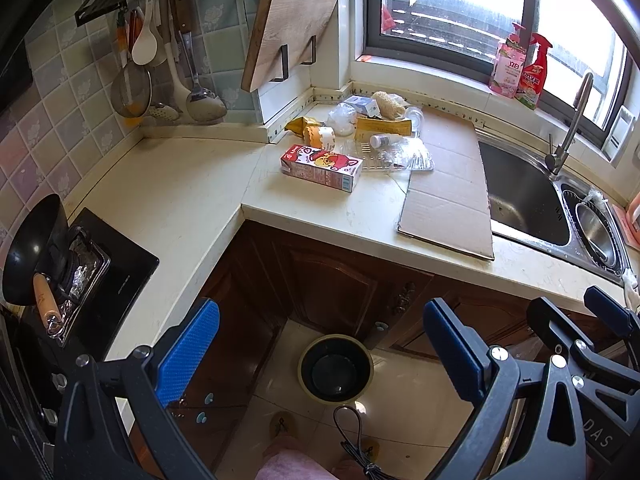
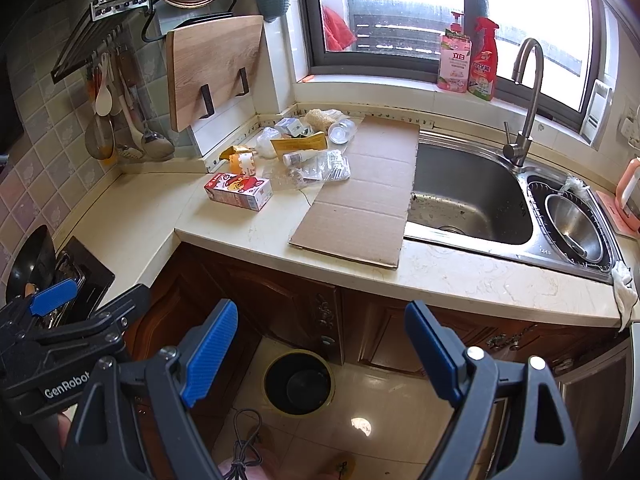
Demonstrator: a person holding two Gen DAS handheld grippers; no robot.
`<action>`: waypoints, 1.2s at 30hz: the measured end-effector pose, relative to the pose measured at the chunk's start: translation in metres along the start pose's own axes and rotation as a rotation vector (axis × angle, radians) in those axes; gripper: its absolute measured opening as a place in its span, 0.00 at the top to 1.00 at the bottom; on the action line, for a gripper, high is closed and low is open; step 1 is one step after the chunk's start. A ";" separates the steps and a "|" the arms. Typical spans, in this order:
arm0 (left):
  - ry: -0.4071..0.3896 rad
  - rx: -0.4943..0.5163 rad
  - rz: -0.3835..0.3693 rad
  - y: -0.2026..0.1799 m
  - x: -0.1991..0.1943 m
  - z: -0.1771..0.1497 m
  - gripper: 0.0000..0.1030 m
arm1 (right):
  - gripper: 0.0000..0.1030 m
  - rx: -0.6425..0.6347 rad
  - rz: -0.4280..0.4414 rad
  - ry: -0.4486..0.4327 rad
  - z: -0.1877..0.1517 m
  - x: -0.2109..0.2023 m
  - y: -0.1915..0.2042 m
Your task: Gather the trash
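Wooden cutting board (image 2: 212, 68) hangs on wall at 11 o'clock. Utensils (image 2: 116, 120) hang at 9 o'clock. Steel sink (image 2: 468, 196) with faucet (image 2: 524, 100) sits at 2 o'clock. Two bottles (image 2: 468, 60) stand on windowsill at 1 o'clock.

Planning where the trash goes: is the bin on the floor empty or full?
Empty, as far as it shows: the bin has a dark bare inside, bottom visible in both views.

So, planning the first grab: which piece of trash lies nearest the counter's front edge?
The flat cardboard sheet beside the sink; the red carton and the rest lie farther back.
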State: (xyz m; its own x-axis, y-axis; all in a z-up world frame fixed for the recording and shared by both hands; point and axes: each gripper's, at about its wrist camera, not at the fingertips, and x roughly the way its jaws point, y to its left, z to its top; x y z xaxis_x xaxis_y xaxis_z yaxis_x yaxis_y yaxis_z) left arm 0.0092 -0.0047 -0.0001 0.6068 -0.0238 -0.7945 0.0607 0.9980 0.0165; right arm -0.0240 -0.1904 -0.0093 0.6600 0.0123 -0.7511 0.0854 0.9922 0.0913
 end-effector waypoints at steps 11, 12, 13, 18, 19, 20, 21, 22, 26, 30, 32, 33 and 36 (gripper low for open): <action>0.002 -0.024 0.020 0.003 -0.010 -0.003 0.02 | 0.16 -0.013 0.038 -0.004 0.002 -0.005 0.003; 0.003 -0.026 0.022 0.003 -0.010 -0.002 0.02 | 0.16 -0.013 0.043 -0.004 0.002 -0.004 0.002; 0.005 -0.027 0.024 0.003 -0.010 -0.001 0.02 | 0.16 -0.014 0.047 -0.003 0.002 -0.004 0.002; 0.004 -0.033 0.027 0.005 -0.011 0.001 0.02 | 0.16 -0.016 0.061 -0.008 0.002 -0.004 0.004; 0.004 -0.034 0.028 0.005 -0.011 0.001 0.02 | 0.16 -0.018 0.062 -0.009 0.002 -0.004 0.004; 0.005 -0.035 0.028 0.006 -0.011 0.002 0.02 | 0.16 -0.020 0.064 -0.009 0.003 -0.003 0.004; 0.006 -0.036 0.027 0.007 -0.010 0.002 0.02 | 0.16 -0.021 0.066 -0.009 0.003 -0.003 0.005; 0.006 -0.038 0.025 0.009 -0.010 0.003 0.02 | 0.16 -0.024 0.069 -0.009 0.004 -0.002 0.006; 0.019 -0.052 0.006 0.015 -0.004 0.006 0.02 | 0.16 -0.040 0.070 -0.002 0.008 0.003 0.013; 0.058 -0.066 -0.039 0.027 0.006 0.022 0.02 | 0.16 -0.064 0.080 0.004 0.015 0.011 0.022; 0.063 -0.067 -0.056 0.035 0.011 0.032 0.02 | 0.16 -0.083 0.085 0.009 0.022 0.018 0.028; 0.060 -0.063 -0.051 0.040 0.014 0.039 0.01 | 0.16 -0.094 0.085 0.011 0.027 0.022 0.032; 0.040 -0.048 -0.026 0.053 0.027 0.060 0.01 | 0.16 -0.116 0.115 0.038 0.045 0.043 0.044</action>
State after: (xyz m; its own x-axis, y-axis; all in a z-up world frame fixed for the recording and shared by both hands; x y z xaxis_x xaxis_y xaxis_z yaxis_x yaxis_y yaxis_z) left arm 0.0760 0.0443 0.0156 0.5734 -0.0480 -0.8179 0.0373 0.9988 -0.0325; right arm 0.0418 -0.1518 -0.0075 0.6316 0.1294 -0.7644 -0.0772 0.9916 0.1041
